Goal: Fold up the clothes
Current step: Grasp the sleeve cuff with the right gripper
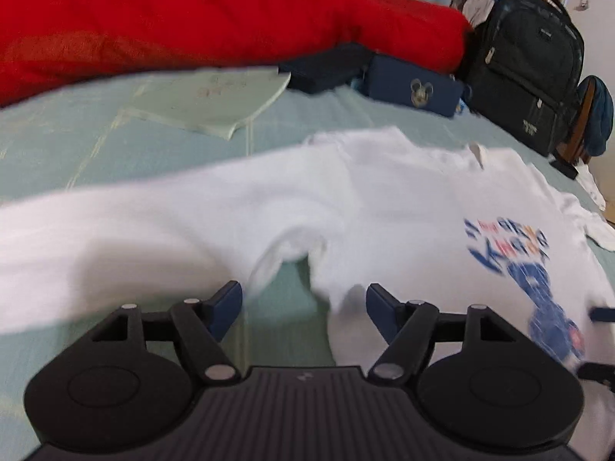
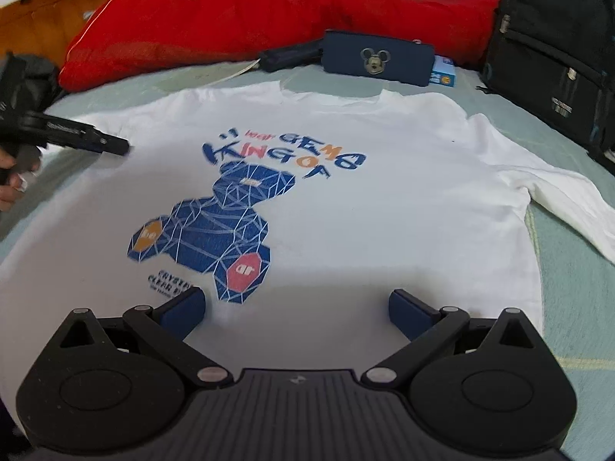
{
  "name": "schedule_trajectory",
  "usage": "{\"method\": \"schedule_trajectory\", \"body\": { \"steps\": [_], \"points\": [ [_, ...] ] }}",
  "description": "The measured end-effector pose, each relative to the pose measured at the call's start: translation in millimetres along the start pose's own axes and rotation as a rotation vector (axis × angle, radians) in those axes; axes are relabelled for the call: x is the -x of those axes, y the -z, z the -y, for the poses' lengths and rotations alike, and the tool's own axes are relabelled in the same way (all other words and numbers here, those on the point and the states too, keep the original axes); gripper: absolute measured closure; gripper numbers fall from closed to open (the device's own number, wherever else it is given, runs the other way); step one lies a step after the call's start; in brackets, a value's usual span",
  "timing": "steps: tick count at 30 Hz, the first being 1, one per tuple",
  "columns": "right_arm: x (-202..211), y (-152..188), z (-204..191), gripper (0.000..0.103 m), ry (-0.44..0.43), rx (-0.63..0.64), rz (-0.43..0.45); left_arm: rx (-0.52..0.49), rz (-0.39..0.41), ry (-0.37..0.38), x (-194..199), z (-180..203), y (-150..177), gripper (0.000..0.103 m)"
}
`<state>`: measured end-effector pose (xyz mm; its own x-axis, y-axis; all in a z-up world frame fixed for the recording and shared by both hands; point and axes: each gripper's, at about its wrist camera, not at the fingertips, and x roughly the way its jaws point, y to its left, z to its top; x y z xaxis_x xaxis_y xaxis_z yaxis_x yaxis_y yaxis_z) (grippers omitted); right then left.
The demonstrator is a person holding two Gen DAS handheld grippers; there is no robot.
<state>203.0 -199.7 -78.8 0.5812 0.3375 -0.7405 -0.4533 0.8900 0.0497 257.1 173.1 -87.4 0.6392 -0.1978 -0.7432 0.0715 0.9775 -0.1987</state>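
A white long-sleeved shirt (image 2: 346, 211) with a blue bear print lies face up and spread flat on the pale green bed sheet (image 2: 576, 307). My right gripper (image 2: 296, 307) hovers open over its lower hem, nothing between the fingers. In the left wrist view the same shirt (image 1: 346, 199) shows its left sleeve stretching to the left, with a fold at the armpit. My left gripper (image 1: 303, 307) stands open just in front of that armpit fold, holding nothing. The left gripper (image 2: 111, 146) also shows in the right wrist view, at the shirt's left shoulder, held by a hand.
A red pillow or duvet (image 2: 269, 11) lies along the far side. A navy pouch with a mouse emblem (image 2: 376, 57), a dark folded item (image 2: 288, 55) and a black backpack (image 2: 557, 46) sit behind the collar. A pale folded cloth (image 1: 215, 100) lies on the sheet.
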Motion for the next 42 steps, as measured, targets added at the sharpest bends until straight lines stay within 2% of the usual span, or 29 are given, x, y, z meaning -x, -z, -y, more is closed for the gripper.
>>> {"method": "schedule_trajectory", "body": {
  "steps": [1, 4, 8, 11, 14, 16, 17, 18, 19, 22, 23, 26, 28, 32, 38, 40, 42],
  "points": [
    [1, -3, 0, 0.0, -0.006, 0.012, -0.016, -0.002, -0.006, -0.002, 6, 0, -1, 0.031],
    [5, -15, 0, 0.001, -0.026, 0.052, -0.062, -0.062, 0.051, -0.046, 25, -1, -6, 0.03],
    [13, -56, -14, 0.001, -0.06, 0.152, -0.031, -0.113, 0.138, -0.092, 36, -10, -22, 0.026],
    [5, -100, -31, 0.002, -0.093, 0.242, 0.016, -0.096, 0.168, -0.113, 27, -26, -39, 0.026],
    [-4, -143, -49, 0.012, -0.127, 0.331, 0.063, -0.071, 0.157, -0.116, 8, -43, -51, 0.026],
    [-18, -169, -62, 0.029, -0.14, 0.375, 0.084, -0.056, 0.138, -0.12, -4, -51, -51, 0.027],
    [-32, -182, -69, 0.035, -0.15, 0.396, 0.08, -0.044, 0.103, -0.106, -8, -54, -45, 0.027],
    [-46, -194, -75, 0.046, -0.159, 0.415, 0.077, -0.031, 0.067, -0.091, -11, -57, -38, 0.027],
    [-59, -203, -80, 0.053, -0.165, 0.428, 0.077, -0.021, 0.044, -0.085, -12, -56, -29, 0.027],
    [-103, -232, -96, 0.065, -0.185, 0.466, 0.059, -0.064, 0.064, -0.091, 4, -43, -13, 0.027],
    [-119, -242, -102, 0.066, -0.193, 0.482, 0.054, -0.069, 0.071, -0.082, 10, -39, -11, 0.025],
    [-162, -264, -121, 0.067, -0.202, 0.535, 0.04, -0.069, 0.16, -0.046, 23, -39, -9, 0.02],
    [-184, -268, -132, 0.068, -0.221, 0.565, 0.023, -0.062, 0.166, -0.017, 21, -42, -7, 0.02],
    [-198, -256, -148, 0.068, -0.271, 0.696, 0.003, -0.081, 0.16, 0.019, 20, -40, 1, 0.02],
    [-187, -223, -155, 0.067, -0.25, 0.892, -0.027, -0.121, 0.19, 0.072, 28, -33, 5, 0.02],
    [-180, -220, -156, 0.067, -0.258, 0.946, -0.019, -0.125, 0.188, 0.068, 27, -32, 6, 0.02],
    [-177, -229, -156, 0.067, -0.278, 0.938, 0.004, -0.131, 0.179, 0.06, 24, -30, 6, 0.019]
  ]
}}
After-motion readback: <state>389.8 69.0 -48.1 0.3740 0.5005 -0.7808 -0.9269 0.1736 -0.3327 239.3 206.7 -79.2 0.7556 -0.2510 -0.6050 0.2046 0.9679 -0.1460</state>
